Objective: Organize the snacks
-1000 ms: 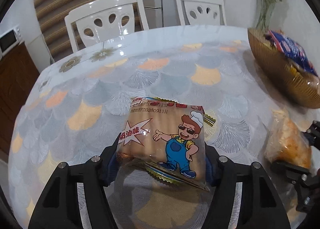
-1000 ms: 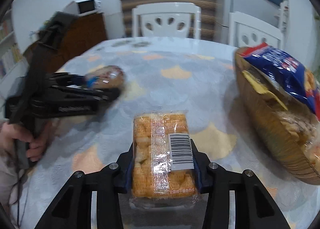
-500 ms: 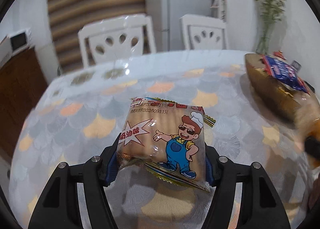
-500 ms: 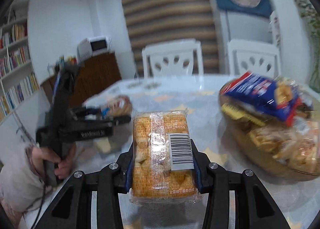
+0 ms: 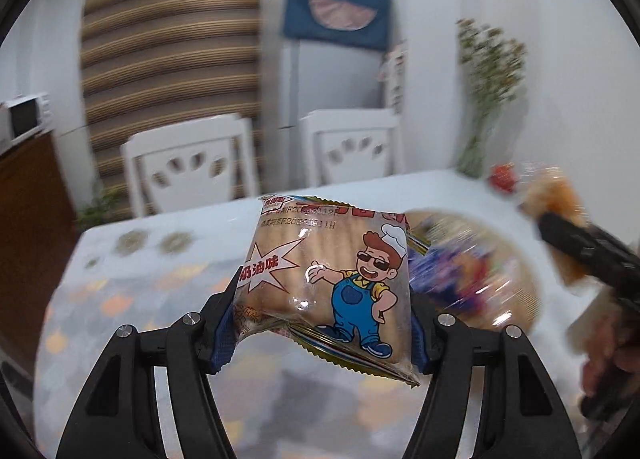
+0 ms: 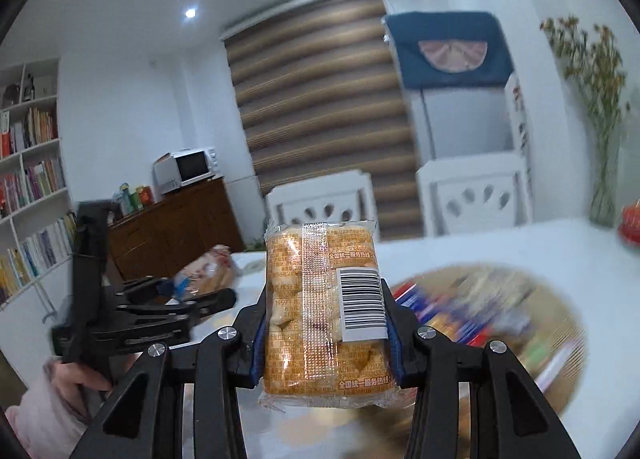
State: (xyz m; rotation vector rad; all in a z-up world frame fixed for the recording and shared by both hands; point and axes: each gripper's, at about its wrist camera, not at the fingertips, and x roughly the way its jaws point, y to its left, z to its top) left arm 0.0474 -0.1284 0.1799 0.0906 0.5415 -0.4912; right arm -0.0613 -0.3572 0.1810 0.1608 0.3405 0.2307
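Both packets have risen off the counter [image 5: 120, 299] since earlier. Left gripper [image 5: 322, 323] fingers pinch the chef-cartoon packet [image 5: 332, 283] marked "奶油味"; right gripper [image 6: 325, 333] fingers pinch the barcoded packet [image 6: 320, 315], basket [image 6: 560, 339] at 3 o'clock.

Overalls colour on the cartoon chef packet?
Blue, over a yellow shirt, on the cartoon chef packet; clearest in the left wrist view.

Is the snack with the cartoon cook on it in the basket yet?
Not yet. The cartoon chef packet is clamped in the left gripper, up above the table. The woven basket sits blurred behind it, to the right.
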